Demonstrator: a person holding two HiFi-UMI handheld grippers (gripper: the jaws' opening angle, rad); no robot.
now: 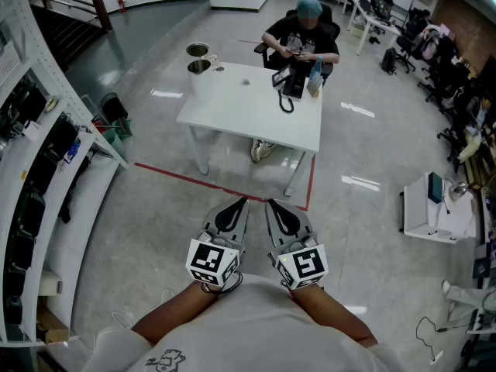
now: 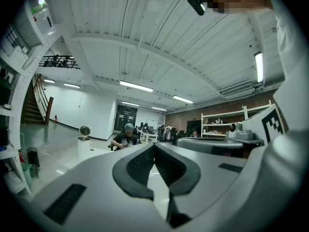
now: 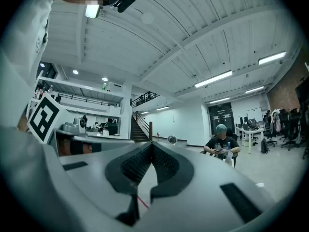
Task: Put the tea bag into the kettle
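Observation:
A white kettle [image 1: 203,80] with its lid tipped open stands at the far left corner of a white table [image 1: 232,118], well ahead of me. A small dark speck [image 1: 246,82] lies on the table near it; I cannot tell whether it is the tea bag. The kettle also shows small in the left gripper view [image 2: 84,140] and the right gripper view [image 3: 172,139]. My left gripper [image 1: 242,201] and right gripper [image 1: 271,203] are held side by side close to my body, over the floor. Both are shut with nothing between their jaws [image 2: 154,146] [image 3: 152,145].
A person [image 1: 302,37] sits at the table's far side, with a black device [image 1: 288,84] and a bottle [image 1: 315,76] in front of them. Shelving [image 1: 31,169] runs along the left. Red floor tape [image 1: 194,180] marks the table's area. A small white stand [image 1: 434,208] is at the right.

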